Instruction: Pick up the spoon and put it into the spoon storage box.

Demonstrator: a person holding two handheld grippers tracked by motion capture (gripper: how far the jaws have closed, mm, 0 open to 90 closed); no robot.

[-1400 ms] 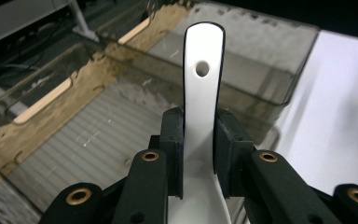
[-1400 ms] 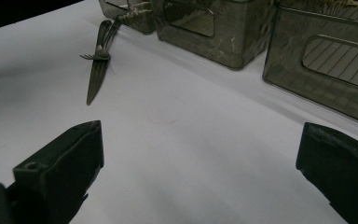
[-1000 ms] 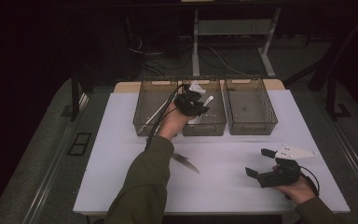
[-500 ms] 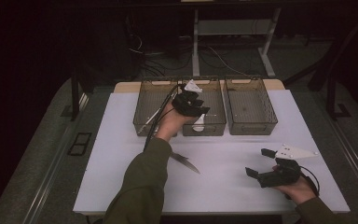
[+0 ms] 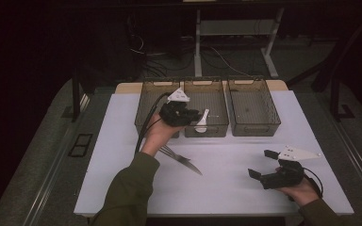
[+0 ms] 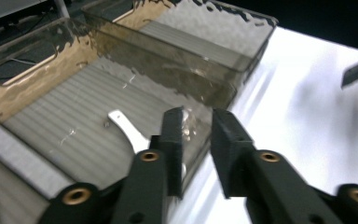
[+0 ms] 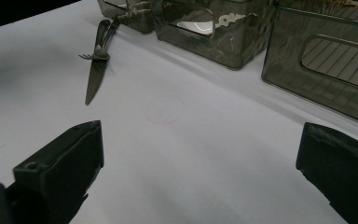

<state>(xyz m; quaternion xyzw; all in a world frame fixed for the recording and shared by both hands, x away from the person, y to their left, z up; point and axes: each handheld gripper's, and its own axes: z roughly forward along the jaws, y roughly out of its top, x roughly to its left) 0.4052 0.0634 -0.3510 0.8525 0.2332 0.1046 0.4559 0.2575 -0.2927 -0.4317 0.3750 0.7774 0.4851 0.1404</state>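
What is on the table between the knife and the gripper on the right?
Nothing. In the right gripper view, only bare white table lies between the knife and the right gripper. The high view shows the same.

Our gear: two black hand-held grippers and olive sleeves

We wear an olive-green sleeve [image 5: 129, 188] on the left arm, and a sliver of the same cloth shows at the right wrist. Our left gripper [image 5: 188, 115] is matt black with a pale three-cornered plate [image 5: 178, 95] on top and a dark cable [image 5: 146, 125] trailing from it; in its own view the jaws are blocky black bars, each with a brass-coloured ringed hole [image 6: 149, 155] at its base. Our right gripper [image 5: 262, 165] is black too, topped by a longer pale three-cornered plate [image 5: 297, 153], with a cable looping at the wrist; its left jaw shows a small round hole [image 7: 31, 165].
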